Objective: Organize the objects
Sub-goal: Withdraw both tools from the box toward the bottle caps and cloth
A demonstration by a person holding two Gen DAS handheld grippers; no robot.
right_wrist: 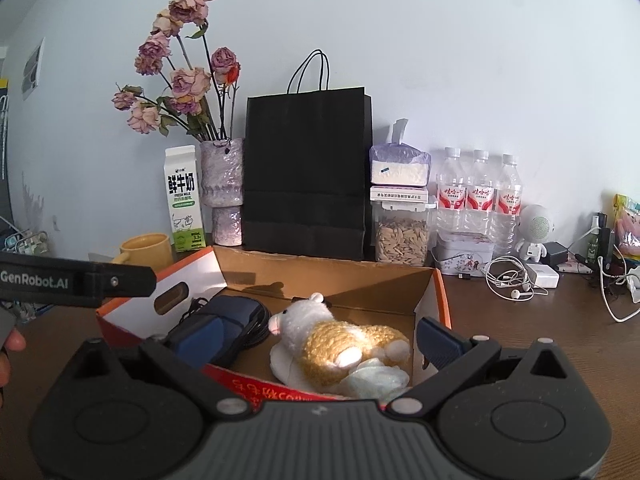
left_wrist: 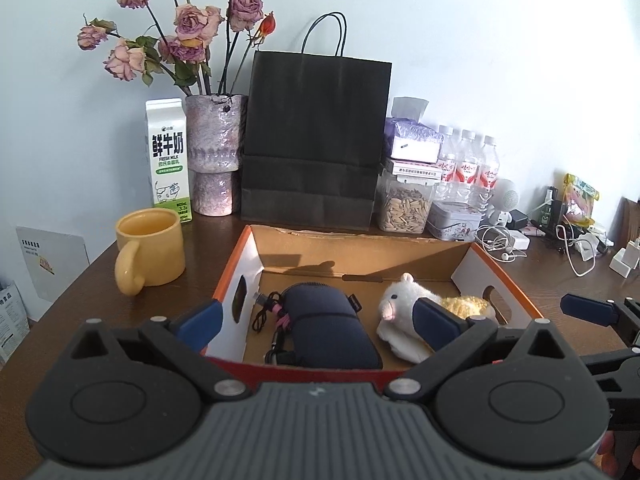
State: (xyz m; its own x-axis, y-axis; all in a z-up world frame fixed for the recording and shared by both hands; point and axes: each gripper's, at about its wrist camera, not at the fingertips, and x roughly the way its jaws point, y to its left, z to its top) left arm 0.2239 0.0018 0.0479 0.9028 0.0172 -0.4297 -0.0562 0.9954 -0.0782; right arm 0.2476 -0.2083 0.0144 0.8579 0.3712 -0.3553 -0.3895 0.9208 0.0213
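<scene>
Hovering at the near edge of the cardboard box (left_wrist: 440,254), the left claw (left_wrist: 318,320) and right claw (right_wrist: 320,336) both stand spread and empty. Inside, a navy pouch (left_wrist: 328,316) with a black cable (left_wrist: 266,312) lies left; a plush sheep (right_wrist: 332,336) lies right. A yellow mug (left_wrist: 150,246) stands on the counter (left_wrist: 100,292) to the left.

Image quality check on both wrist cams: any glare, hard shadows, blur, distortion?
Left wrist: heavy fisheye bending, dark corners; hard sun-and-shadow edge across the cardboard box floor; left tool body soft up close. Right wrist: bright sun patch on the plush toy, no real glare; right tool foreground slightly blurred.
</scene>
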